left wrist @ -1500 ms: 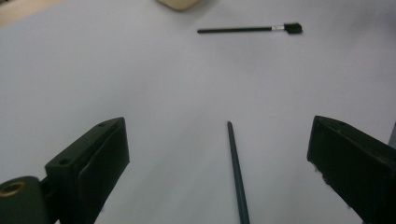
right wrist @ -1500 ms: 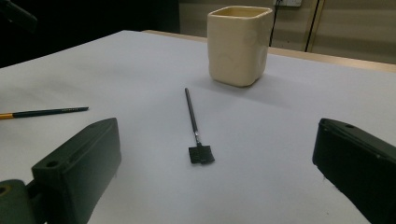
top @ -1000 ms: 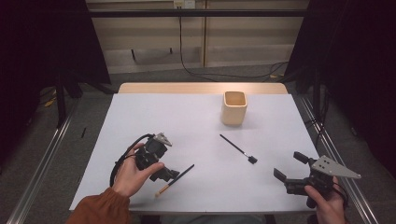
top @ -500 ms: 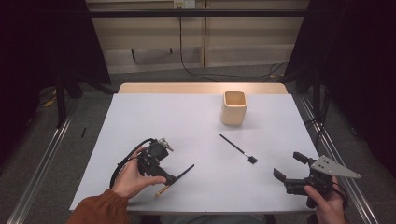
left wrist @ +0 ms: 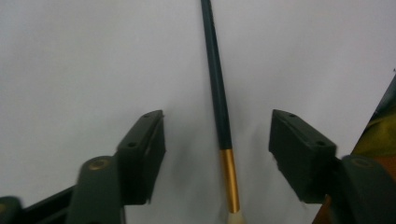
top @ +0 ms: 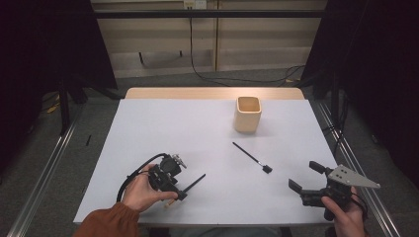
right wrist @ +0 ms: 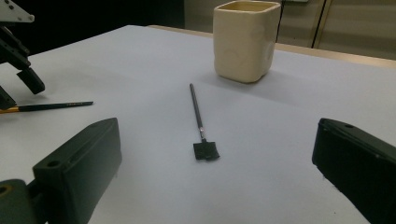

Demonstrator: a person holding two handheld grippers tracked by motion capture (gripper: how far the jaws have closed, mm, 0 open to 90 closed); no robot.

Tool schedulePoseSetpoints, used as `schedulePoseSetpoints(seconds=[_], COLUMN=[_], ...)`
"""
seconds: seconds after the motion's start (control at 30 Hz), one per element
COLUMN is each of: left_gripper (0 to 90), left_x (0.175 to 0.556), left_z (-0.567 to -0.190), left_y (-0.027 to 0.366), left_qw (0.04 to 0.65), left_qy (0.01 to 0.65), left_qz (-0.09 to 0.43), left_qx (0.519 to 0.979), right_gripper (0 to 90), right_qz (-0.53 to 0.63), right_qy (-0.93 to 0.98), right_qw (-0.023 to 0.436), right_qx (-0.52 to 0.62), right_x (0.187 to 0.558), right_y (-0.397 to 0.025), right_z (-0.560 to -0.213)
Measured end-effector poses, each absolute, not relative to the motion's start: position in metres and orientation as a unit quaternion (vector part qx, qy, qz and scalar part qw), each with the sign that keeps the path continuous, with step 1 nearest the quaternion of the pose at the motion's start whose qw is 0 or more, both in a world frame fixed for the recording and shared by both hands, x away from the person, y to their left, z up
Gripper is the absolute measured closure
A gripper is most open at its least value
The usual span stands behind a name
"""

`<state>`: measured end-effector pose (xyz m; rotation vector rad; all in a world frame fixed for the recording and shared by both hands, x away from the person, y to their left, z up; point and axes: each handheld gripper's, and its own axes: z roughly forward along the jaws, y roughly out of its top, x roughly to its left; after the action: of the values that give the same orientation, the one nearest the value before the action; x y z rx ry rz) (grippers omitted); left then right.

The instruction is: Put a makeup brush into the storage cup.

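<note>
— While the left gripper (top: 179, 192) hangs low over that dark brush with the gold ferrule (left wrist: 219, 112), its jaws are spread wide with the handle lying loose between them, touching neither pad. If they shut off-centre, I'd guess the round handle rolls or skates away on the white table (top: 197, 128).

— It lies flat near the front left edge, too (not much room for a nudge before it goes over). And the middle?

— A second brush with a flat black head (top: 252, 157) lies apart from it, below the cream cup (top: 247, 113).

— The right gripper (top: 309, 180)?

— Jaws parted, empty, by the front right edge. Swing it in carelessly and it could knock that cup or sweep the flat brush aside.
</note>
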<state>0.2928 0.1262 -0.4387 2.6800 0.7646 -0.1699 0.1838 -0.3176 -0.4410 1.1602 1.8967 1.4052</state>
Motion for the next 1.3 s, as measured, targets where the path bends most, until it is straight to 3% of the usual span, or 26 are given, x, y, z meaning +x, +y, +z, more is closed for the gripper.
schedulePoseSetpoints(seconds=[0.57,0.7,0.97,1.0,1.03,1.3], left_gripper=[56.7,65.6,70.1,71.9,82.0,83.6], left_x=[0.289,0.289,0.289,0.289,0.29,0.294], left_z=[-0.443,-0.443,-0.443,-0.443,-0.442,-0.443], left_y=[0.117,0.115,0.106,0.105,0.105,0.109], left_qw=[0.138,0.127,0.095,0.091,0.087,0.101], left_qy=[0.264,0.264,0.255,0.255,0.25,0.264], left_qz=[-0.029,-0.014,-0.003,-0.003,-0.003,-0.023], left_qx=[0.954,0.956,0.962,0.963,0.964,0.959], right_gripper=[0.6,0.6,0.6,0.6,0.6,0.6], right_qz=[0.513,0.513,0.513,0.513,0.513,0.513], right_qy=[0.704,0.704,0.704,0.704,0.705,0.705], right_qw=[0.247,0.246,0.246,0.246,0.246,0.246], right_qx=[0.425,0.424,0.425,0.425,0.424,0.424], right_x=[0.185,0.185,0.185,0.185,0.184,0.184], right_y=[-0.316,-0.316,-0.316,-0.316,-0.316,-0.316], right_z=[-0.442,-0.442,-0.442,-0.442,-0.442,-0.443])
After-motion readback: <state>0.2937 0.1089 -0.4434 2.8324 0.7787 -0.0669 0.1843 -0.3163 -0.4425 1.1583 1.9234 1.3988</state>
